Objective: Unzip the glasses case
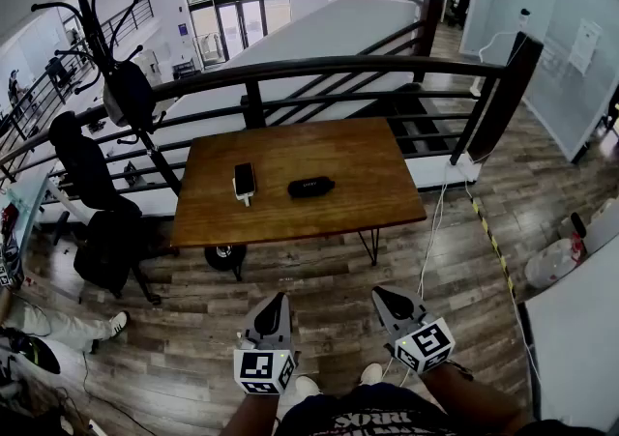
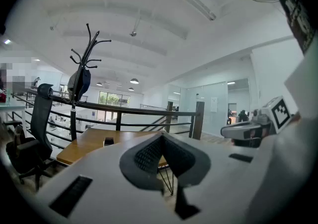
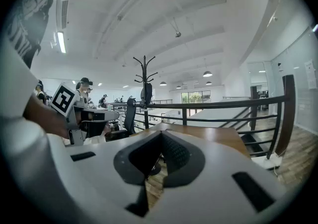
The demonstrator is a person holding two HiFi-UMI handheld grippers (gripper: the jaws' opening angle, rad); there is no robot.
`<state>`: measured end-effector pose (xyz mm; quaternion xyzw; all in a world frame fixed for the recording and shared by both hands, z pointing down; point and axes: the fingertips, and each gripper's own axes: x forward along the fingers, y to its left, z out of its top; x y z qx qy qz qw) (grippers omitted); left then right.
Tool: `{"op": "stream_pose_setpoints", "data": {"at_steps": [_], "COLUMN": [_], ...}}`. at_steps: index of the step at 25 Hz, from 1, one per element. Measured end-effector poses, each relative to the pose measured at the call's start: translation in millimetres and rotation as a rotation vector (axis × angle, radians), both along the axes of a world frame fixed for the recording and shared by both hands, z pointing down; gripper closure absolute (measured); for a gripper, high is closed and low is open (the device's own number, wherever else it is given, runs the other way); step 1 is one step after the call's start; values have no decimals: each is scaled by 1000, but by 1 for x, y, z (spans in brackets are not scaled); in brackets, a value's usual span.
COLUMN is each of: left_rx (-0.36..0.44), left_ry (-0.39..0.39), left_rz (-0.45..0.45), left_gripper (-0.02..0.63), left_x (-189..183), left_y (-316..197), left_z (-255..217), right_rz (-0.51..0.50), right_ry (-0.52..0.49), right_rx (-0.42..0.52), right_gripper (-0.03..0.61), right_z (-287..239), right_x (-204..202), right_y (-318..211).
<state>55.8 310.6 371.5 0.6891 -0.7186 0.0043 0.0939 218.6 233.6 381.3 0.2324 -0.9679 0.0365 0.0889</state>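
Glasses case (image 1: 310, 187): black, lying near the middle of the wooden table (image 1: 329, 149), touched by nothing.
Phone (image 1: 245, 180): near the case, at its 9 o'clock.
Left gripper (image 1: 274, 306): 7 o'clock in the head view, well short of the table, jaws pressed together, empty.
Right gripper (image 1: 390, 302): 5 o'clock, jaws likewise together, empty.

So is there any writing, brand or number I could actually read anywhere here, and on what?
Nothing here reads clearly.
Glasses case: a faint mark, too small to read.
Shirt print: cut off and blurred.
Wall sheets: too small to read.
Marker cubes: square code patterns, no letters.
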Motion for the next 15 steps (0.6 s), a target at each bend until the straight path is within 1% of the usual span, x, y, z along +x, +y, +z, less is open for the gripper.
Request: {"op": "stream_pose_setpoints", "data": {"at_steps": [9,15], "left_rx": [2,9], "left_ry": [11,18], "left_rz": [28,28], "left_gripper": [611,611], "left_x": [-4,-27], "left_y": [-6,-1], "left_z": [3,4], "right_rz": [-14,-15], "right_ry": [11,21], "right_rx": [-9,-11], "right_gripper": [580,580], "right_z": [6,5], "right_x": [-18,-41], "right_y": [-1,0]}}
